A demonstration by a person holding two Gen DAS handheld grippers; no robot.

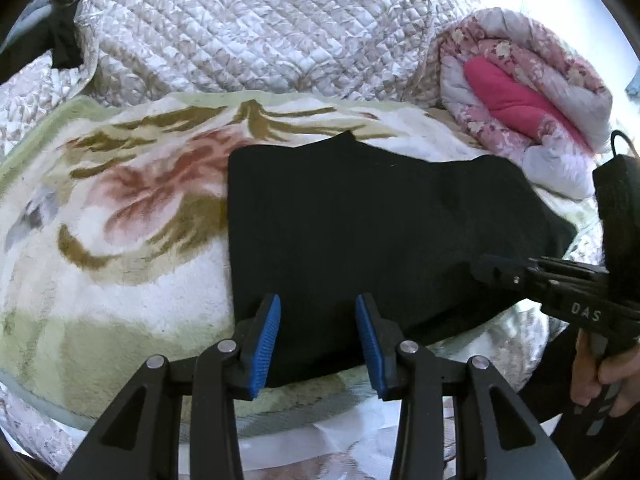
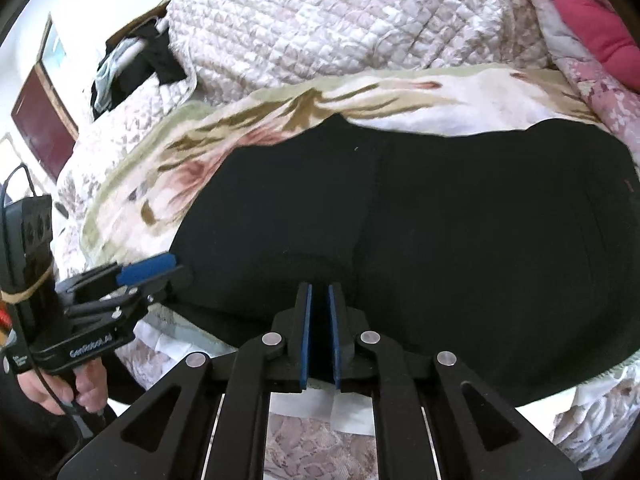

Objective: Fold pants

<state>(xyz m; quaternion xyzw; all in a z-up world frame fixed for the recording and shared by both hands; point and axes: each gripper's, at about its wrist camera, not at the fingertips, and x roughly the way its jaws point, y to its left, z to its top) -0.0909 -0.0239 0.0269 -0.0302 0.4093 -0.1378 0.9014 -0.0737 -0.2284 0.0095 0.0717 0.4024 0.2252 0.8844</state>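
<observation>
From my left wrist view, my left gripper point(image 1: 318, 344) hangs half-open and empty over the near edge of the folded black fabric pants point(image 1: 384, 232) on the floral fleece blanket point(image 1: 120, 208), while in my right wrist view my right gripper point(image 2: 319, 334) stands barely parted over that near hem, grip uncertain, so I judge a fold just laid and smoothing or another fold next.

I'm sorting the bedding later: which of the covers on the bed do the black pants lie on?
The fluffy cream blanket with pink and olive flowers under the black pants; the quilted white bedspread and rolled pink floral quilt lie beyond.

black linkage fingers point(image 1: 318, 344) are tipped with ribbed blue pads point(image 1: 267, 346) and pinned by silver rivets point(image 2: 272, 338).
</observation>
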